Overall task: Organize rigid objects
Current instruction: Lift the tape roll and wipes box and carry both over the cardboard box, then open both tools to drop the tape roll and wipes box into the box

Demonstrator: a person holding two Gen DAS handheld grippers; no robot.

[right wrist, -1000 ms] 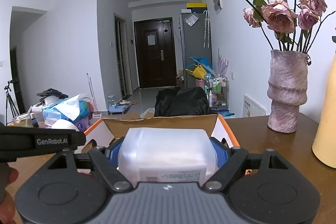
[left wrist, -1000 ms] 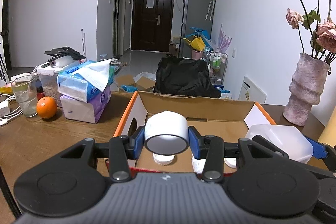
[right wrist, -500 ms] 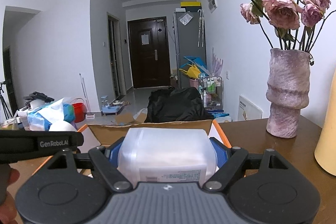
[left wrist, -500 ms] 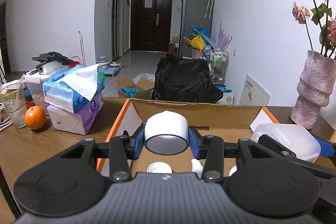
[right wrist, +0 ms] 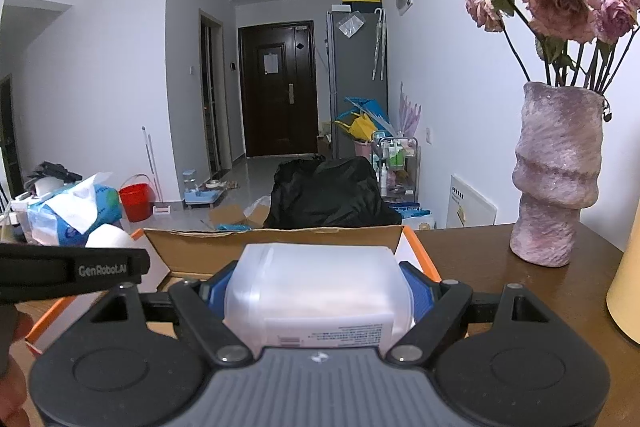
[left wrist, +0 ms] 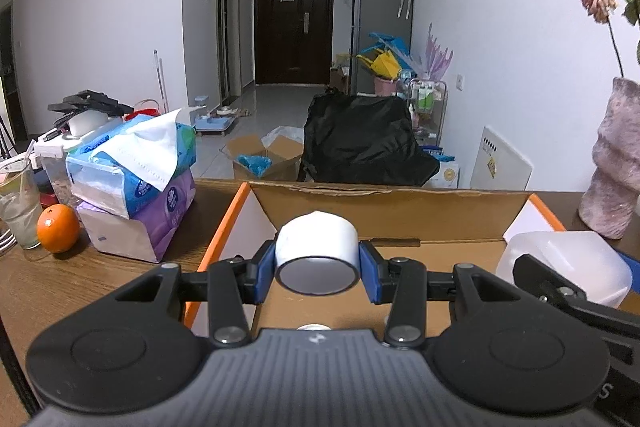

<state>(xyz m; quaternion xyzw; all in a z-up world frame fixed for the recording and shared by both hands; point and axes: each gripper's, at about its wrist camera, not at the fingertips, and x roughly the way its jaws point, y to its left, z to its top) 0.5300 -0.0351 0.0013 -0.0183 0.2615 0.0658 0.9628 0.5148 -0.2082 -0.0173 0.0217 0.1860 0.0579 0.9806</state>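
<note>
Wooden table point(left wrist: 48, 279) carries bystander items along its left side: an orange point(left wrist: 57, 228) beside a clear glass with a straw point(left wrist: 18, 211), just left of two stacked tissue packs point(left wrist: 136, 183), blue on purple, one tissue pulled up. At the right edge, a mottled pink vase point(right wrist: 556, 175) stands upright with dried roses point(right wrist: 560, 3); a pale yellow object point(right wrist: 626, 291) is cut off by the frame. Beyond the table: a black bag point(left wrist: 364, 143), an open floor carton point(left wrist: 264, 159), a red bucket point(right wrist: 136, 197), a grey fridge point(left wrist: 382, 15), a dark door point(left wrist: 294, 17).
</note>
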